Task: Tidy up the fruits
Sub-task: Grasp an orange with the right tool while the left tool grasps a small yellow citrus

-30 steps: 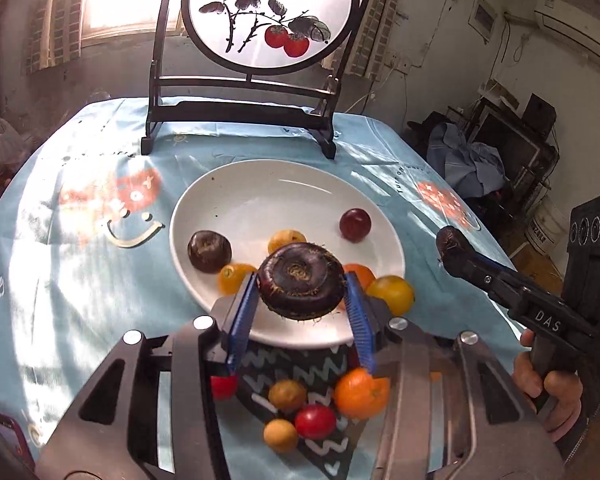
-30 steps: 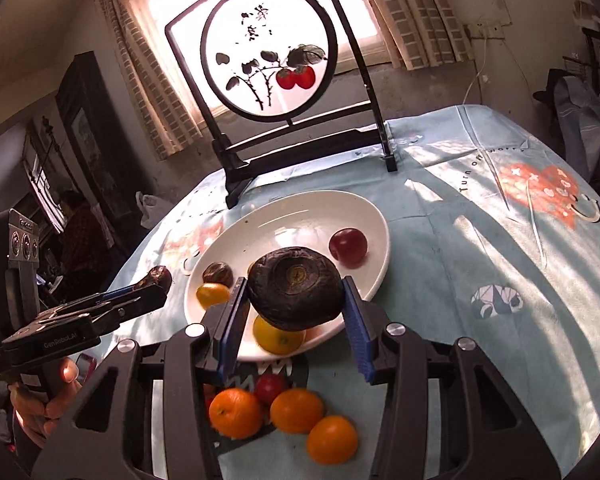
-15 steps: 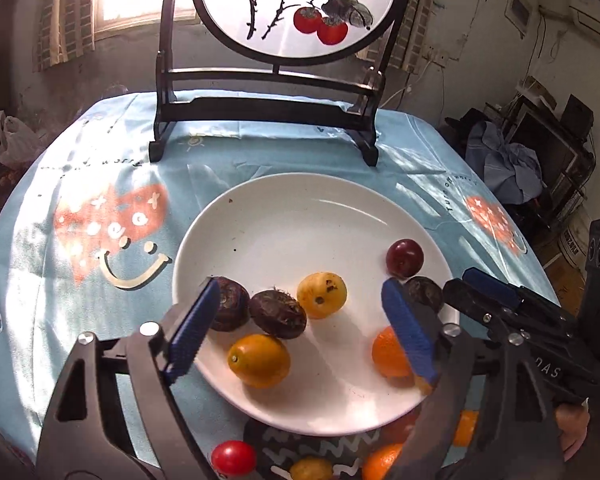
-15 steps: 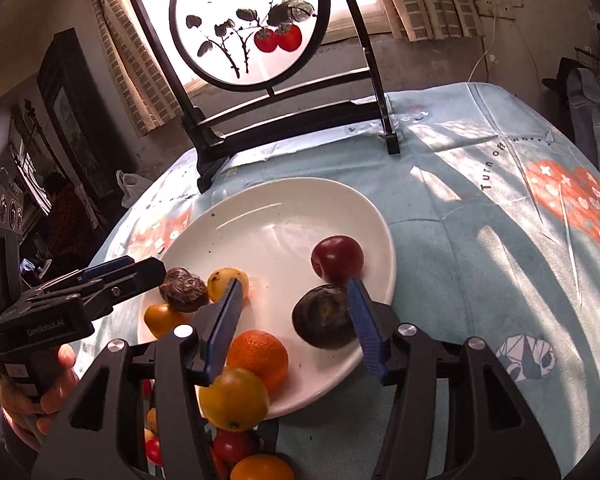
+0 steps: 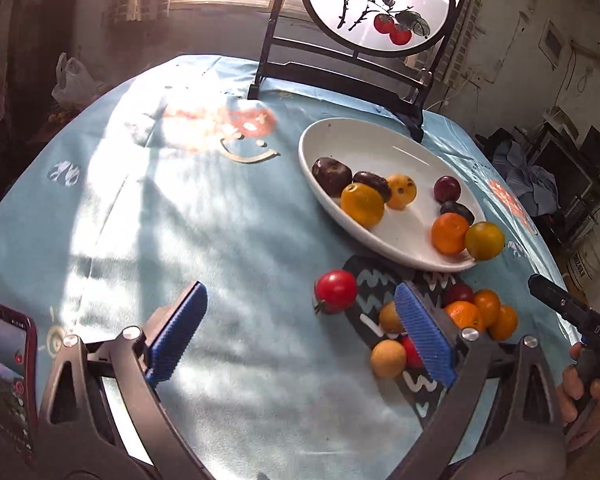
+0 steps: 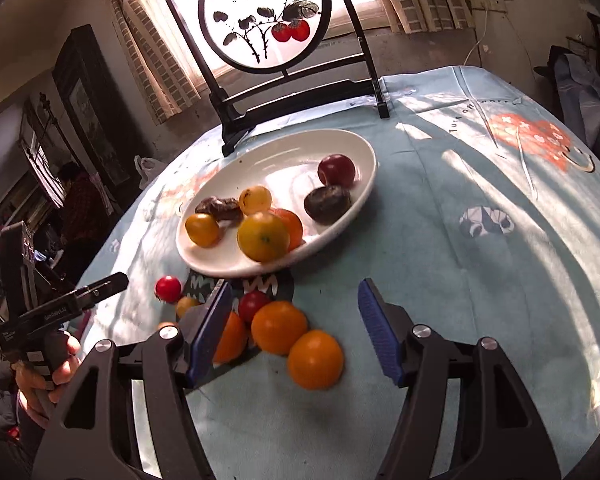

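A white plate (image 5: pixel 380 148) (image 6: pixel 284 168) holds several fruits: yellow and orange ones, a dark red one and three dark brown ones (image 5: pixel 331 175) (image 6: pixel 326 204). In front of it, on a dark zigzag mat (image 5: pixel 372 280), lie loose oranges (image 6: pixel 279 327) and small red and yellow fruits. A red tomato (image 5: pixel 335 291) sits on the cloth just ahead of my left gripper (image 5: pixel 300 320), whose jaws are opening wide with nothing between them. My right gripper (image 6: pixel 296 320) hovers over the oranges, jaws opening, pads not pressing on any fruit.
A round painted screen on a black stand (image 5: pixel 374 4) (image 6: pixel 264 12) stands behind the plate. A phone (image 5: pixel 8 372) lies at the table's near left edge. The blue cloth slopes off at the table's round edge. A person (image 6: pixel 76 200) sits in the background.
Each gripper let go of a dark brown fruit onto the plate, opened, and drew back toward the loose fruit. The left one also swung left.
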Tool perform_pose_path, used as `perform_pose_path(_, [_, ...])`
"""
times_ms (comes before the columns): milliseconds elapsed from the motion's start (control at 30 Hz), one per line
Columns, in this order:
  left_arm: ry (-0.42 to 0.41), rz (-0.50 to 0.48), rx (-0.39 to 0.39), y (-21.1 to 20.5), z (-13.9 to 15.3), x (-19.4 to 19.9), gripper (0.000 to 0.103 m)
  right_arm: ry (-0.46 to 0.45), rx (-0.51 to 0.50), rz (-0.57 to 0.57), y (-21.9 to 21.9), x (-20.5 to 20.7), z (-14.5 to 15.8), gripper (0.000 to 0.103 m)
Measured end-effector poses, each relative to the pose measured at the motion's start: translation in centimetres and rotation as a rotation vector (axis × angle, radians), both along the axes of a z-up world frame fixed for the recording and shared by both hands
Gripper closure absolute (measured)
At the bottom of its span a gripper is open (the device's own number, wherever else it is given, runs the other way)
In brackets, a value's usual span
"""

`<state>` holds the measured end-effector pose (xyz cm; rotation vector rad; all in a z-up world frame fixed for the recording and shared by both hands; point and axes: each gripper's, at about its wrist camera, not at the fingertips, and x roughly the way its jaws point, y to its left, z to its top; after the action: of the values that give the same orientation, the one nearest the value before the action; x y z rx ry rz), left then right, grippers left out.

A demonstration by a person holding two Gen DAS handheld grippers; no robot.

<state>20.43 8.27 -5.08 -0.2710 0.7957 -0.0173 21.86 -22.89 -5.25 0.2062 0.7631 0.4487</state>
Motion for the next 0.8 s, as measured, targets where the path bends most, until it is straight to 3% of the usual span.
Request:
perform_pose_path(167, [0.032, 0.015, -0.072, 1.0, -1.0, -0.4, 0.006, -0.01, -0.158, 0.011, 1.5, -1.3, -1.0, 0.037])
perform_pose_path(367, [0.008, 0.029, 0.066, -0.3, -0.6, -0.8, 0.006, -0.009, -0.253, 0.034, 2.5, -1.8, -2.1, 0.037])
perform_pose_path(500, [0.017, 0.025, 0.074, -0.4, -0.7, -0.7, 0.006, -0.005, -0.268, 0.039, 2.7, -1.8, -2.4, 0.039])
perform_pose_path(633, [0.023, 0.03, 0.065, -0.2, -0.7, -0.7, 0.006, 0.004, -0.294, 0.047, 3.0, -1.6, -2.8, 0.049])
perform_pose_path(800, [0.023, 0.03, 0.068, -0.2, -0.8, -0.6, 0.006, 0.007, -0.322, 0.045, 3.3, -1.4, -3.2, 0.052])
